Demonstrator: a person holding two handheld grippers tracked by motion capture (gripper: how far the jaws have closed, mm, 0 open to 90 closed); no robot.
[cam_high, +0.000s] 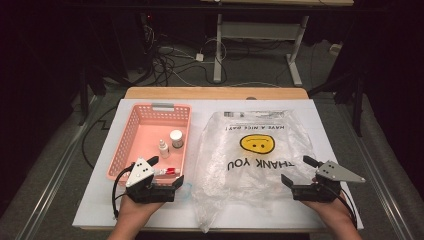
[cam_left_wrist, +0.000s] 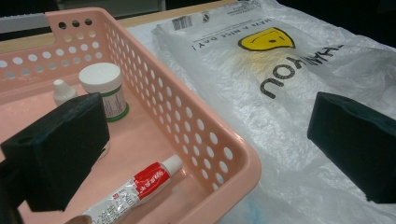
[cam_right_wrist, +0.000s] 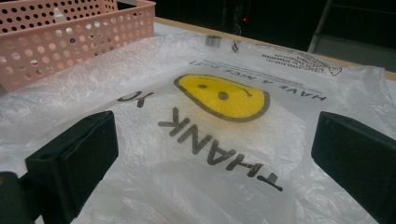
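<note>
A clear plastic bag (cam_high: 252, 160) with a yellow smiley and "THANK YOU" print lies flat on the white table, also in the left gripper view (cam_left_wrist: 280, 79) and the right gripper view (cam_right_wrist: 219, 121). Left of it stands a pink perforated basket (cam_high: 131, 131) (cam_left_wrist: 219, 154) (cam_right_wrist: 88, 32). Inside are a white-capped jar (cam_high: 176, 138) (cam_left_wrist: 103, 88), a small dropper bottle (cam_high: 163, 148) (cam_left_wrist: 62, 90) and a red-and-white tube (cam_high: 166, 171) (cam_left_wrist: 135, 189). My left gripper (cam_high: 162, 174) stands open over the basket's near right corner. My right gripper (cam_high: 298, 171) stands open above the bag's near right part, holding nothing.
The white table surface (cam_high: 95, 210) sits on a wooden top (cam_high: 215, 93). Beyond it are cables on the floor (cam_high: 170, 60) and a white desk frame (cam_high: 260, 35). Bare table lies at the near left and far right of the bag.
</note>
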